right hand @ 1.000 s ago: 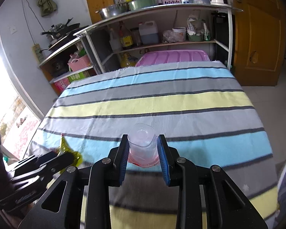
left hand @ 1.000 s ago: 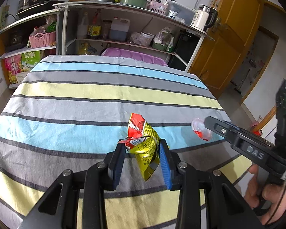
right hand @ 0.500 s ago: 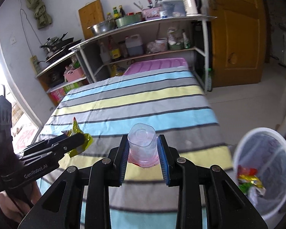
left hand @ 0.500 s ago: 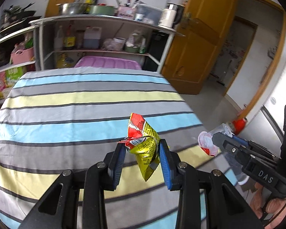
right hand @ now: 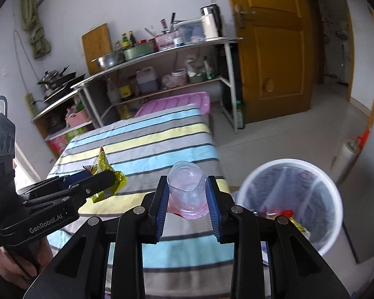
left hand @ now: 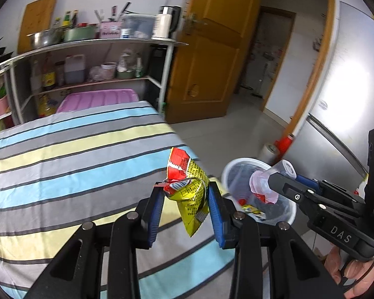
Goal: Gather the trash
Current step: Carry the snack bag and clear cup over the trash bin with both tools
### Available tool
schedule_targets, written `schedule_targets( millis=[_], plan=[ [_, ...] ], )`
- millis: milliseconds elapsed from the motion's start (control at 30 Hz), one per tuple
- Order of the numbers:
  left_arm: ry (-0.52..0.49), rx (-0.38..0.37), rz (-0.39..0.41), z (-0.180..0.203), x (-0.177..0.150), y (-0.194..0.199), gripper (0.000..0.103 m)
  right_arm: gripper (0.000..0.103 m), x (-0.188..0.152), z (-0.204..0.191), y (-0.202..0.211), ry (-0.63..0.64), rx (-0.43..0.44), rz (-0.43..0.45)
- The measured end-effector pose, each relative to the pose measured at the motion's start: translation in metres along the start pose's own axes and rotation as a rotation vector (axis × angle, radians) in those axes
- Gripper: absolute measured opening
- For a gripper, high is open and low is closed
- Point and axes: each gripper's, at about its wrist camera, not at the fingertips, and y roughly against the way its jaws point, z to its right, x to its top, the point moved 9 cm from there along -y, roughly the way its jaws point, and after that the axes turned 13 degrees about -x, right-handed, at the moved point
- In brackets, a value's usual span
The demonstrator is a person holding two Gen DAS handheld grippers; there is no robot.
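My left gripper (left hand: 185, 199) is shut on a crumpled yellow and red snack wrapper (left hand: 187, 186), held in the air over the right edge of the striped table (left hand: 62, 154). My right gripper (right hand: 188, 199) is shut on a clear plastic cup (right hand: 185, 186) with red residue at its rim. In the left wrist view that cup (left hand: 269, 184) hangs over the white trash bin (left hand: 232, 172). The bin (right hand: 244, 186) stands on the floor at the table's right and holds several wrappers. The wrapper (right hand: 104, 169) shows left of the cup in the right wrist view.
A metal shelf rack (right hand: 162, 74) with pots, bottles and a kettle stands behind the table. A pink plastic lid (left hand: 97, 99) lies beyond the table's far edge. A wooden door (left hand: 207, 57) and a doorway are at the right. A white roll (right hand: 346, 157) stands on the floor past the bin.
Both grippers have swung right and risen, from over the table to its right edge. The trash bin has come into view, and the cup now hangs above it. Both grips are unchanged.
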Motion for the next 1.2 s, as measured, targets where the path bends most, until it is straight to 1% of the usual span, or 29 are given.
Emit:
schedule_targets(
  millis=[233, 467, 667, 900, 1200],
  plan=[
    [-0.046, -0.048, -0.031, 0.031, 0.005, -0.026, 0.037, 0.031, -0.002, 0.042, 0.005, -0.045, -0.048, 0.006],
    [-0.086, -0.084, -0.060, 0.056, 0.008, -0.054, 0.037, 0.031, -0.008, 0.082, -0.001, -0.090, -0.092, -0.008],
    [-0.102, -0.118, -0.100, 0.076, 0.004, -0.081, 0.037, 0.031, -0.014, 0.110, -0.011, -0.119, -0.128, -0.030],
    [-0.111, -0.149, -0.151, 0.090, -0.003, -0.115, 0.037, 0.031, -0.022, 0.135, -0.027, -0.143, -0.149, -0.062],
    [-0.124, -0.166, -0.212, 0.101, -0.011, -0.153, 0.037, 0.031, -0.033, 0.162, -0.048, -0.184, -0.177, -0.103]
  ],
)
